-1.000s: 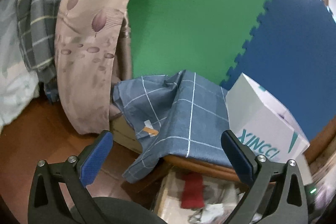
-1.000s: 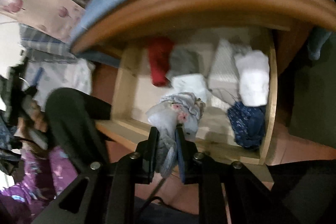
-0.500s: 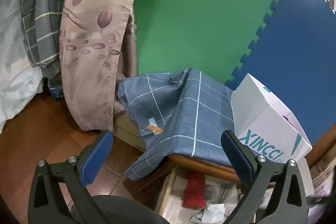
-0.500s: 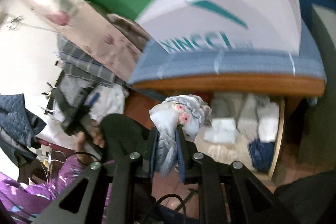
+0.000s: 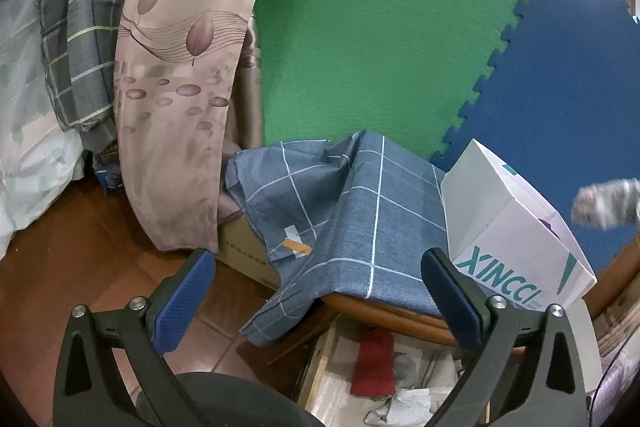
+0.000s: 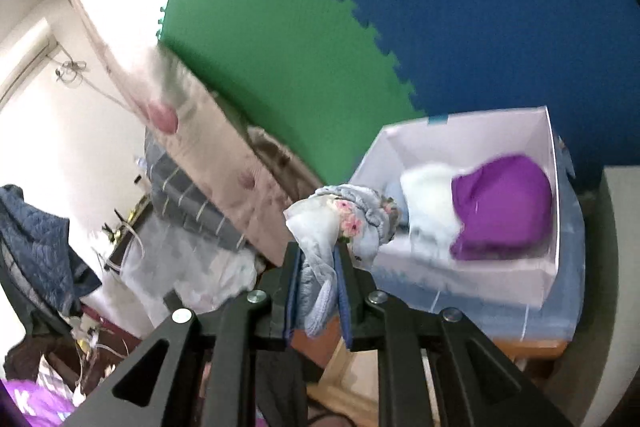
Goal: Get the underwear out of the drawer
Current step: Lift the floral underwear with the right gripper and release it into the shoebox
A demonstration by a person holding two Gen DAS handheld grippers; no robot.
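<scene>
My right gripper is shut on pale grey floral underwear and holds it in the air, beside the left rim of a white box on the nightstand. The box holds purple and white garments. The same underwear shows blurred at the right edge of the left wrist view. My left gripper is open and empty, above the open drawer, which holds a red garment and other clothes.
A blue checked cloth covers the nightstand top under the white XINCCI box. Green and blue foam mats line the wall. A beige curtain and grey plaid bedding hang at the left.
My right gripper has lifted the floral underwear out of the drawer and up to the level of the white box's opening. My left gripper stays open and has tilted slightly.
</scene>
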